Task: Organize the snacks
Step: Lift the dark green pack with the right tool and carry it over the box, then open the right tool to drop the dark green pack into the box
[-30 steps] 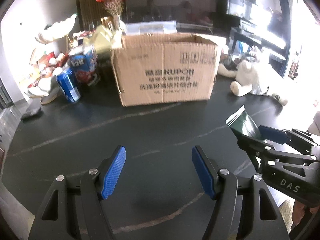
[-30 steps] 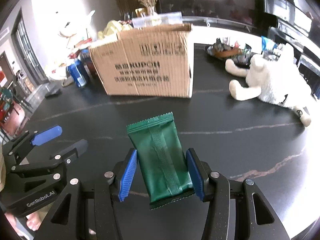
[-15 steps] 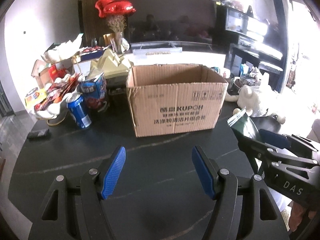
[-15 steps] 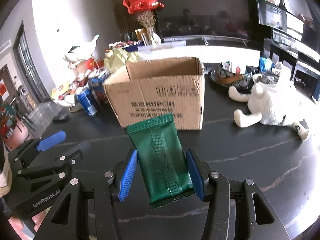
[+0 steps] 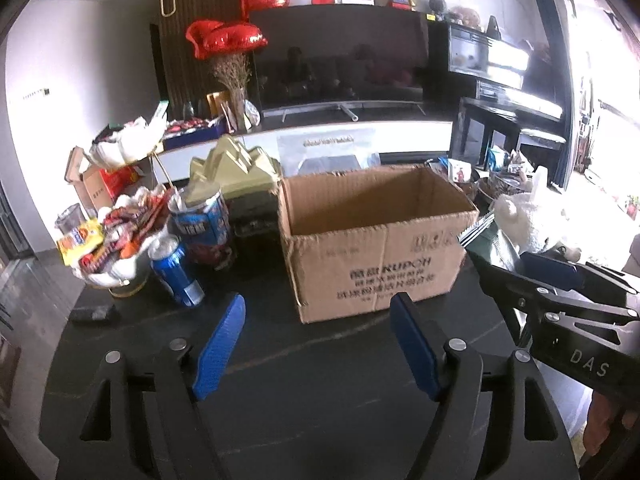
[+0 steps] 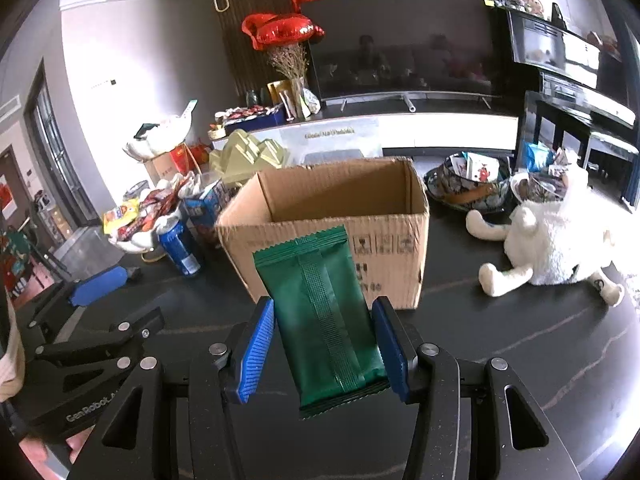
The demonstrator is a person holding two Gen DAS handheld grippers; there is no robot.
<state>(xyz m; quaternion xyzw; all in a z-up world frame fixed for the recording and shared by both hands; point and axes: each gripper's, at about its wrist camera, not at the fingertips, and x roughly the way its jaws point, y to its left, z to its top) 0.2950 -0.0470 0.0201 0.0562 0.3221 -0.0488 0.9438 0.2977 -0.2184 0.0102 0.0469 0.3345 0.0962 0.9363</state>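
My right gripper (image 6: 322,344) is shut on a green snack packet (image 6: 320,312) and holds it upright in the air, in front of an open cardboard box (image 6: 336,224). The box looks empty inside. In the left wrist view the same box (image 5: 376,240) stands on the dark table ahead, and the packet's sawtooth top edge (image 5: 478,226) shows at the right, held by the right gripper (image 5: 520,268). My left gripper (image 5: 316,346) is open and empty above the table, left of the right one.
Left of the box stand a blue can (image 5: 176,272), a white bowl heaped with snack packets (image 5: 120,236) and a blue snack tub (image 5: 202,220). A white plush toy (image 6: 560,236) lies right of the box, a dark bowl of packets (image 6: 464,188) behind it.
Both grippers have risen and tilted up, so the box's open top now shows. The right gripper has carried the green packet closer to the box.
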